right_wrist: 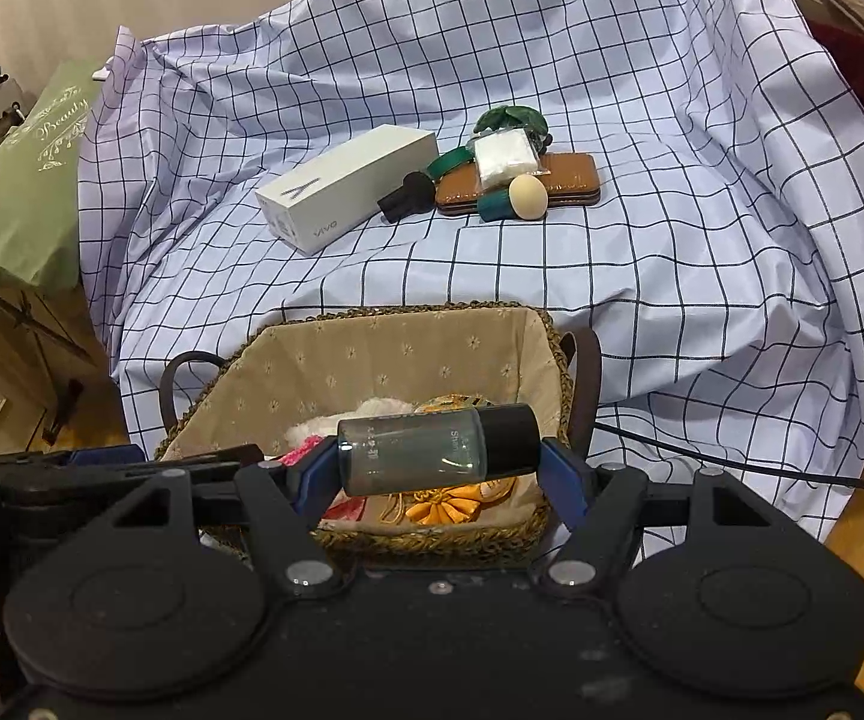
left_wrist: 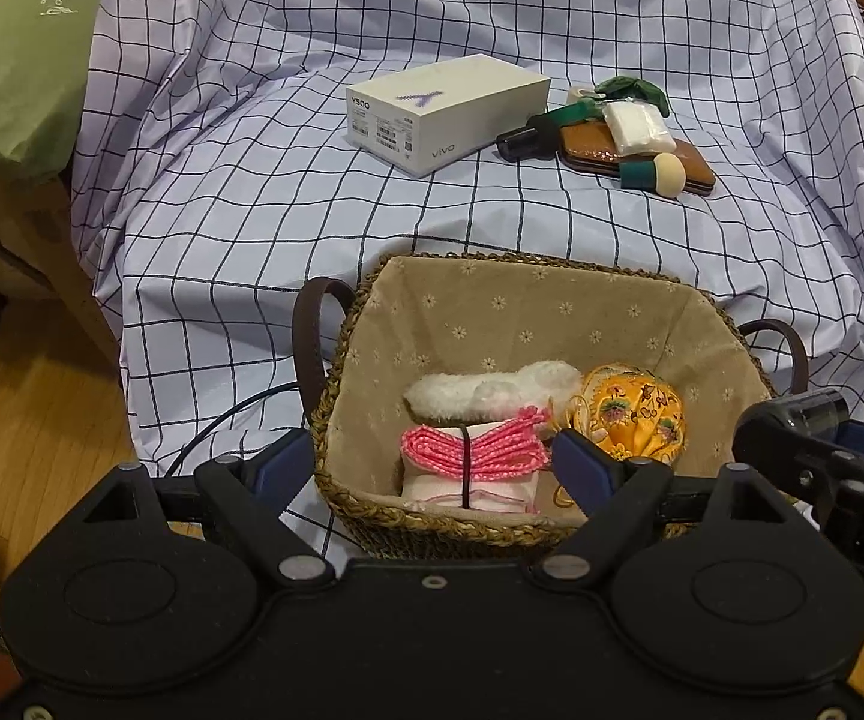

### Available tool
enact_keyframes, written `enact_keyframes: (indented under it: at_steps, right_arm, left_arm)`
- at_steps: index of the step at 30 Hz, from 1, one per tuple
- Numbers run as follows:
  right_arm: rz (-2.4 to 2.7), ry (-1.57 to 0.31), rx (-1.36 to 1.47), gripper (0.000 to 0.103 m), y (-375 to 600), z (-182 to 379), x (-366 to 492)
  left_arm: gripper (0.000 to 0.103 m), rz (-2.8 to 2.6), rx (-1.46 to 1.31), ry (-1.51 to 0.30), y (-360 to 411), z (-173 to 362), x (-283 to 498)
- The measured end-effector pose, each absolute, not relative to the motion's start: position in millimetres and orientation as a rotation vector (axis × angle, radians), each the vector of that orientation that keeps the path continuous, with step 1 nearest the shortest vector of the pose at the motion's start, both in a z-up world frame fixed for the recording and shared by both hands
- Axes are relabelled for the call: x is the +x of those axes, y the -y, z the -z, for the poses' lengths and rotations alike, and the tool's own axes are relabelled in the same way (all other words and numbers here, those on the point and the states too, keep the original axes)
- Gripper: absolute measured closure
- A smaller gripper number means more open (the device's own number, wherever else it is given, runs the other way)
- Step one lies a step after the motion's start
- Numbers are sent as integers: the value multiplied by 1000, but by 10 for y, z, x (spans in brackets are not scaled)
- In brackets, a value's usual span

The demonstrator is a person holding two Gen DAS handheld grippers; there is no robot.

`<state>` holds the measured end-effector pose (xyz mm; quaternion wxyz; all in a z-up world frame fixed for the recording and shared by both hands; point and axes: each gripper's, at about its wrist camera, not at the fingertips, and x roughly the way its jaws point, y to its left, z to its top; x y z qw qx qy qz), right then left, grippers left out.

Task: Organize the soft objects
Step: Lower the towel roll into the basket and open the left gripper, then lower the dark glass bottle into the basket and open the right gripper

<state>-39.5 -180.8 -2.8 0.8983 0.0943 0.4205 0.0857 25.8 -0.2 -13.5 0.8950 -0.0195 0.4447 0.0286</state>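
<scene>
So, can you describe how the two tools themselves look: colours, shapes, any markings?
Both match. The left tool and right tool each have a matte black body with two round raised discs, triangular cut-outs, silver rivets and angled black link arms. The fingers carry blue pads. In the left view, part of a white letter shows on the right tool's side. No sleeves or hands are visible.

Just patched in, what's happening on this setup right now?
The right gripper is shut on a small bottle with a black cap, held sideways over the lined wicker basket. The left gripper is open beside it. The basket holds a pink cord bundle, a white fluffy item and a yellow pouch.
</scene>
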Motion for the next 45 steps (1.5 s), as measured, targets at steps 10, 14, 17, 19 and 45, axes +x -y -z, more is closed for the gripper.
enact_keyframes:
  at_steps: [10, 14, 17, 19, 45]
  right_arm:
    - [-186, -879, 197, 33, 1814, 48, -374]
    - [-183, -875, 197, 33, 1825, 42, -373]
    - [-181, -876, 197, 33, 1831, 41, -374]
    - [-180, -877, 197, 33, 1835, 43, -375]
    - [-176, -893, 198, 33, 1831, 86, -370]
  left_arm:
    - [20, -57, -40, -924, -12, 139, 257]
    - [20, -58, -41, -925, -10, 140, 257]
    - [20, -58, -41, -925, -10, 139, 257]
    - [20, -51, -40, -932, -17, 139, 260]
    - [20, -49, -42, -935, -51, 141, 245]
